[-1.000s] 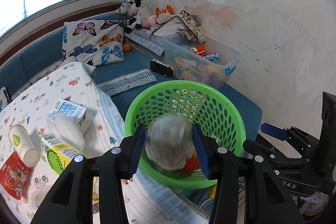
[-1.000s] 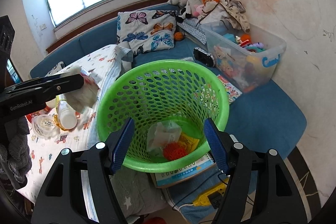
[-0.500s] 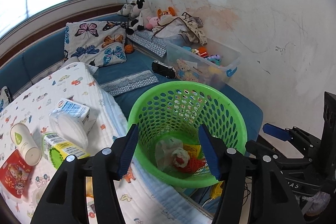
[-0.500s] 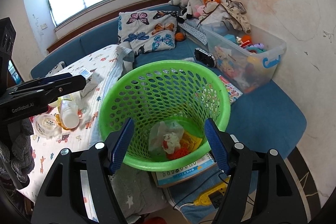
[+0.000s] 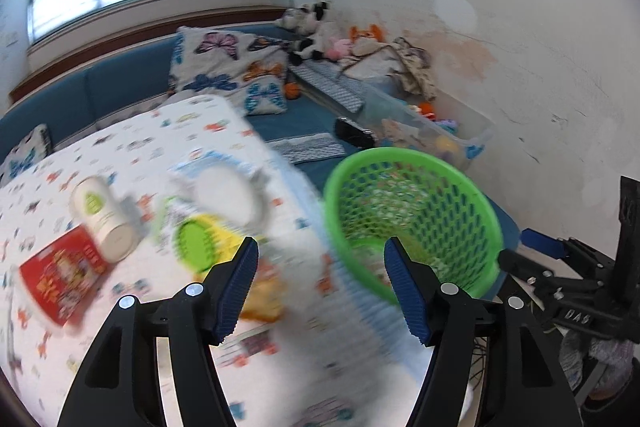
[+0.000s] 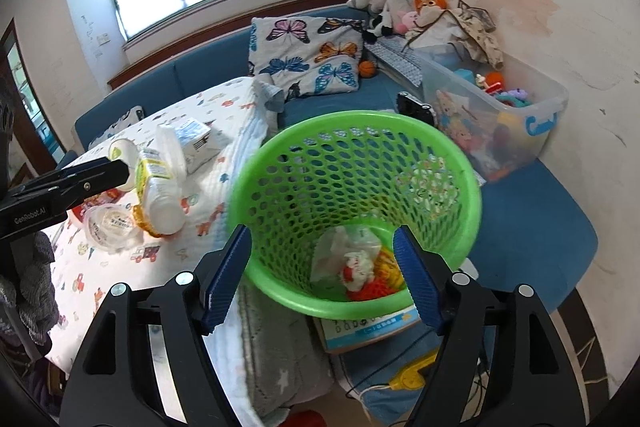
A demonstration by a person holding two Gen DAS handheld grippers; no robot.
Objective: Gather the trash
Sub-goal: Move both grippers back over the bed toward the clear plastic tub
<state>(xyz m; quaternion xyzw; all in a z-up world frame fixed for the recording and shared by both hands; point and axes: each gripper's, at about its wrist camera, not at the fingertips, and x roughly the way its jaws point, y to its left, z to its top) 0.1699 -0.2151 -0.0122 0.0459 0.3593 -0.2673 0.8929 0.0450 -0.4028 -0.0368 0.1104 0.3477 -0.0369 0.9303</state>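
left claw (image 5: 320, 281) opening, empty | wad (image 6: 352, 259) now in basket (image 6: 280, 163)

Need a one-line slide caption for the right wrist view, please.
Right tool, nothing between its opening jaws, above the green basket holding crumpled trash; more litter on the patterned sheet.

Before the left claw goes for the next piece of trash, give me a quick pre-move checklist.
1. Left claw empty: ok, jaws opening, nothing between them.
2. Right claw empty: ok, jaws opening.
3. Green basket upright, mouth clear: ok.
4. Crumpled wrapper inside the basket: ok.
5. Trash left on the patterned blanket: ok, milk carton and plastic bottle lie there.
6. Sharp left wrist view for aiming: not ok, blurred.
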